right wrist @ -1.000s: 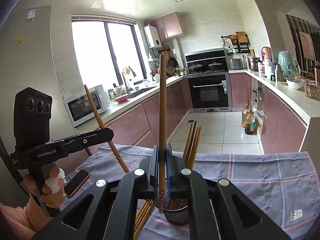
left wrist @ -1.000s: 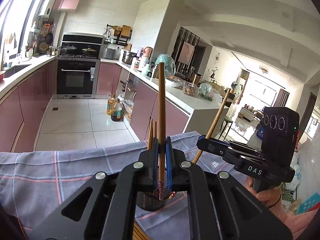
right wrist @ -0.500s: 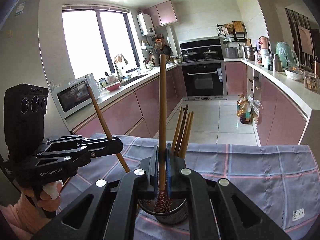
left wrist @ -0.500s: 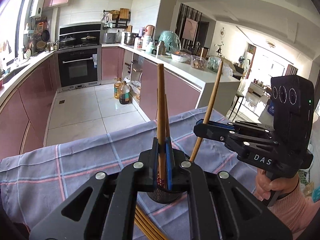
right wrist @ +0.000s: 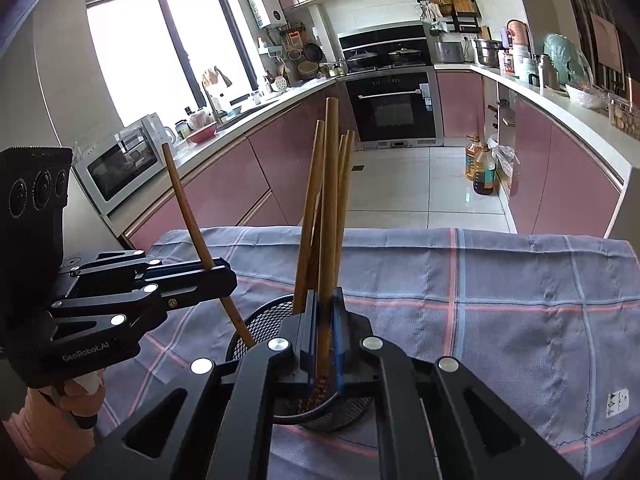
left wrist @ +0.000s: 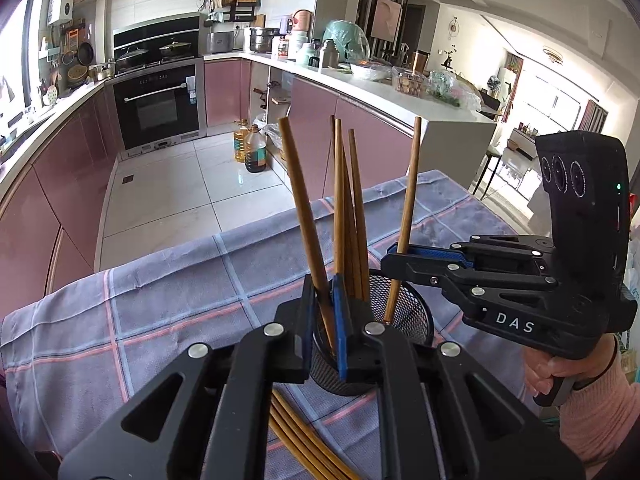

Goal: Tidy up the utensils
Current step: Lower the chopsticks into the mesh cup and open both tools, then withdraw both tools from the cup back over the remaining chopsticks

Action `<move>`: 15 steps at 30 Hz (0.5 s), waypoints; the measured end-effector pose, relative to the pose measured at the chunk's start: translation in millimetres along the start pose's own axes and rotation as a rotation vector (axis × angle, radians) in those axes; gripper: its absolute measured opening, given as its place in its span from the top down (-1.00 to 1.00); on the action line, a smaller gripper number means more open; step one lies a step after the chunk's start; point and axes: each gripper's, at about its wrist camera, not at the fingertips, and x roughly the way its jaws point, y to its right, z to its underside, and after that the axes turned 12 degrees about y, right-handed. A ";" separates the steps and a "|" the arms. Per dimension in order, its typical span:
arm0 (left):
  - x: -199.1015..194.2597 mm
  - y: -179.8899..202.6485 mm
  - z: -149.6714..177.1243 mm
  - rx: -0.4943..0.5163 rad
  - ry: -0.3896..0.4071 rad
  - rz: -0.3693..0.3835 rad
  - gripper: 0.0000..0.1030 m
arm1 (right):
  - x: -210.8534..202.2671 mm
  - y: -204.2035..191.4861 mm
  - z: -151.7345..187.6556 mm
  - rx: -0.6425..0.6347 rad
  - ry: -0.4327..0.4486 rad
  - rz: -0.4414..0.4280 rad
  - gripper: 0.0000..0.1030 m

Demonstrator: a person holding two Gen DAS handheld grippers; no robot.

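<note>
Wooden chopsticks (left wrist: 347, 216) are crowding the mesh holder (left wrist: 412, 312) on the checked cloth (left wrist: 160, 280); each hand-held gripper, left (left wrist: 325, 320) and right (right wrist: 323, 340), is pinching one chopstick, tips seemingly inside.

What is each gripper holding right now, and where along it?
Each is shut on one chopstick near its lower end: the left gripper on the left chopstick, the right gripper on the right chopstick, tips in the mesh cup.

Right gripper (right wrist: 324, 344) clamps chopstick (right wrist: 329, 216), seemingly over holder (right wrist: 260, 320).
</note>
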 end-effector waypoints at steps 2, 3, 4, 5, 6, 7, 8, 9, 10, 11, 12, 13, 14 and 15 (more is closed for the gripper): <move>5.2 -3.2 -2.0 -0.001 -0.005 -0.001 0.82 | 2.1 4.8 0.0 0.009 0.001 0.005 0.85; 7.1 -2.9 -2.0 0.000 -0.006 0.000 0.82 | 2.8 5.5 0.3 0.012 0.000 0.005 0.85; 9.3 -2.5 -2.4 0.000 -0.008 0.000 0.82 | 3.4 5.7 0.5 0.016 0.000 0.006 0.85; 11.0 -1.9 -1.7 -0.002 -0.011 0.001 0.82 | 3.5 5.4 0.7 0.018 0.002 0.008 0.85; 10.5 -1.7 -0.6 -0.004 -0.013 0.001 0.82 | 4.0 5.8 -0.1 0.020 0.002 0.010 0.84; 11.2 -1.9 0.9 -0.007 -0.014 -0.003 0.82 | 4.1 5.8 0.0 0.021 0.005 0.012 0.84; 12.3 -2.2 0.9 -0.010 -0.017 -0.003 0.79 | 3.4 6.0 0.2 0.023 0.008 0.012 0.84; 11.4 -2.0 2.1 -0.015 -0.017 -0.004 0.79 | 2.4 5.7 0.5 0.025 0.011 0.009 0.84; 9.8 -2.7 3.6 -0.021 -0.011 -0.007 0.79 | 1.4 5.6 0.4 0.026 0.016 0.008 0.83; 8.2 -3.2 4.8 -0.026 -0.006 -0.010 0.77 | 0.1 5.3 0.1 0.026 0.020 0.007 0.83; 6.7 -4.1 6.2 -0.032 0.001 -0.014 0.75 | -1.4 4.9 0.4 0.028 0.025 0.005 0.82; 3.0 -4.8 7.4 -0.037 0.012 -0.020 0.72 | -3.0 5.2 -0.4 0.028 0.028 0.002 0.79; -0.7 -5.7 9.4 -0.041 0.024 -0.024 0.67 | -5.3 4.8 0.5 0.025 0.032 0.000 0.77; -5.3 -6.4 10.6 -0.044 0.037 -0.031 0.66 | -7.8 3.2 0.9 0.020 0.038 -0.002 0.76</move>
